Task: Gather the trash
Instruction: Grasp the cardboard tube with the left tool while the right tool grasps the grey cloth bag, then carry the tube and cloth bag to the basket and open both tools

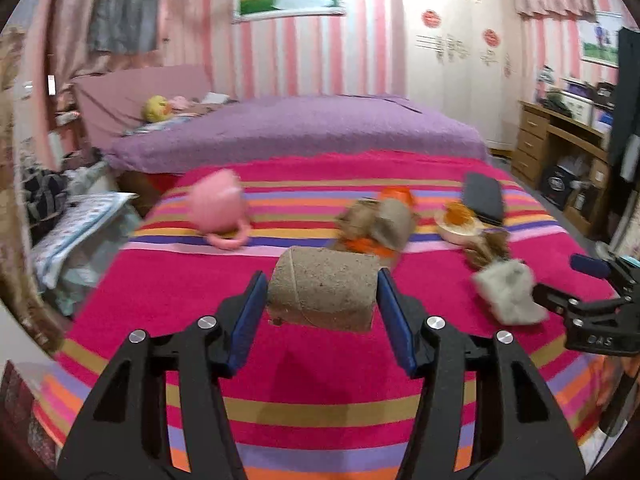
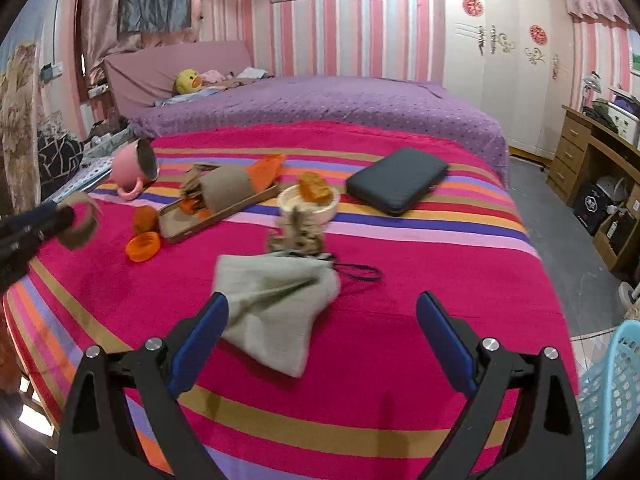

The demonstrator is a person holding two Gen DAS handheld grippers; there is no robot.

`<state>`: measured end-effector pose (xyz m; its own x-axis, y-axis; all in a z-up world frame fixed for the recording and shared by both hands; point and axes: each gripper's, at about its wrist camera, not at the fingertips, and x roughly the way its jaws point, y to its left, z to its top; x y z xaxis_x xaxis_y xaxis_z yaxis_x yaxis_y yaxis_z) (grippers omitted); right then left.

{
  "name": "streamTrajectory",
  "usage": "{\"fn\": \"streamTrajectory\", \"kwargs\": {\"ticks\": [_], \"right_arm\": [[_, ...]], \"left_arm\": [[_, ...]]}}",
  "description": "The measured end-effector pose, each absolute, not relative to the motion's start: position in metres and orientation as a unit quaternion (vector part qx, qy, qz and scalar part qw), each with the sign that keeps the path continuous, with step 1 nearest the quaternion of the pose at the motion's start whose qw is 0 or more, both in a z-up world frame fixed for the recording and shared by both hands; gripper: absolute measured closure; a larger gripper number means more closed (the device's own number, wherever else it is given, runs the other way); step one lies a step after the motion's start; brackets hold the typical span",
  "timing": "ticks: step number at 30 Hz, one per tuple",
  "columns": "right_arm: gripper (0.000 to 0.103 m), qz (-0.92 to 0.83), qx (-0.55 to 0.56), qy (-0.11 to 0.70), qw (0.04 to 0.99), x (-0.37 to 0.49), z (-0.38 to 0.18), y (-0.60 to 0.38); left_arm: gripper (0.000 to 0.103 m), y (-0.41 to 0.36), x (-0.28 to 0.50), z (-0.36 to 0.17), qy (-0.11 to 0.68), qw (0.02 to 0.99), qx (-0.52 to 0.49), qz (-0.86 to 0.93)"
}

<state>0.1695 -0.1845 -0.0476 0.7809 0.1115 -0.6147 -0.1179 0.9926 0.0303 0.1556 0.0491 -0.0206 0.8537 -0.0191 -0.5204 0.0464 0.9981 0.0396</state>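
My left gripper [image 1: 320, 292] is shut on a brown cardboard tube [image 1: 322, 290], its blue pads pressing on both ends and holding it above the striped bedspread [image 1: 320, 408]. From the right wrist view the same tube [image 2: 82, 224] hangs at the far left in the left gripper [image 2: 66, 216]. My right gripper [image 2: 322, 302] stands wide open over the bed. A grey cloth pouch [image 2: 276, 312] lies by its left finger, not gripped. In the left wrist view the right gripper [image 1: 568, 280] is just right of the pouch [image 1: 508, 292].
On the bed lie a second cardboard tube [image 2: 228, 192] on a tray, orange lids [image 2: 143, 246], crumpled brown paper [image 2: 296, 234], a white bowl [image 2: 320, 210], a pink mug [image 2: 132, 170] and a black case [image 2: 396, 186]. A light blue basket [image 2: 608, 400] stands at the bed's right.
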Motion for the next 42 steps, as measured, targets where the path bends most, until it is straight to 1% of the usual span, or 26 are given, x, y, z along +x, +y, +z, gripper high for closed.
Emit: {"fn": "streamTrajectory", "kwargs": {"ticks": [5, 10, 11, 12, 14, 15, 17, 20, 22, 33, 42], "right_arm": [[0.010, 0.064, 0.003, 0.343, 0.937, 0.179, -0.054, -0.172], [0.012, 0.069, -0.006, 0.364, 0.929, 0.188, -0.066, -0.162], [0.020, 0.070, -0.008, 0.368, 0.927, 0.189, -0.068, -0.160], [0.025, 0.076, -0.010, 0.373, 0.925, 0.191, -0.071, -0.159], [0.048, 0.087, -0.004, 0.381, 0.920, 0.193, -0.074, -0.160], [0.052, 0.093, 0.001, 0.384, 0.919, 0.194, -0.074, -0.161], [0.068, 0.105, 0.005, 0.384, 0.917, 0.192, -0.074, -0.163], [0.078, 0.110, -0.001, 0.379, 0.919, 0.187, -0.071, -0.165], [0.079, 0.113, -0.004, 0.374, 0.921, 0.182, -0.066, -0.169], [0.079, 0.108, 0.001, 0.334, 0.936, 0.147, -0.034, -0.212], [0.079, 0.096, 0.005, 0.294, 0.951, 0.119, -0.006, -0.251]], "left_arm": [[0.048, 0.076, 0.164, -0.026, 0.286, 0.958, 0.018, 0.021], [0.048, 0.081, 0.172, -0.033, 0.299, 0.953, 0.019, 0.040], [0.048, 0.081, 0.171, -0.033, 0.299, 0.953, 0.019, 0.040], [0.048, 0.080, 0.170, -0.033, 0.297, 0.954, 0.019, 0.040], [0.048, 0.076, 0.168, -0.031, 0.294, 0.955, 0.019, 0.039], [0.048, 0.075, 0.167, -0.032, 0.293, 0.955, 0.020, 0.039], [0.048, 0.070, 0.166, -0.031, 0.293, 0.955, 0.022, 0.036], [0.048, 0.064, 0.166, -0.032, 0.294, 0.955, 0.028, 0.036], [0.048, 0.061, 0.165, -0.031, 0.294, 0.955, 0.027, 0.035], [0.048, 0.039, 0.155, -0.022, 0.288, 0.957, 0.015, 0.030], [0.048, -0.001, 0.146, -0.011, 0.275, 0.961, 0.017, 0.010]]}}
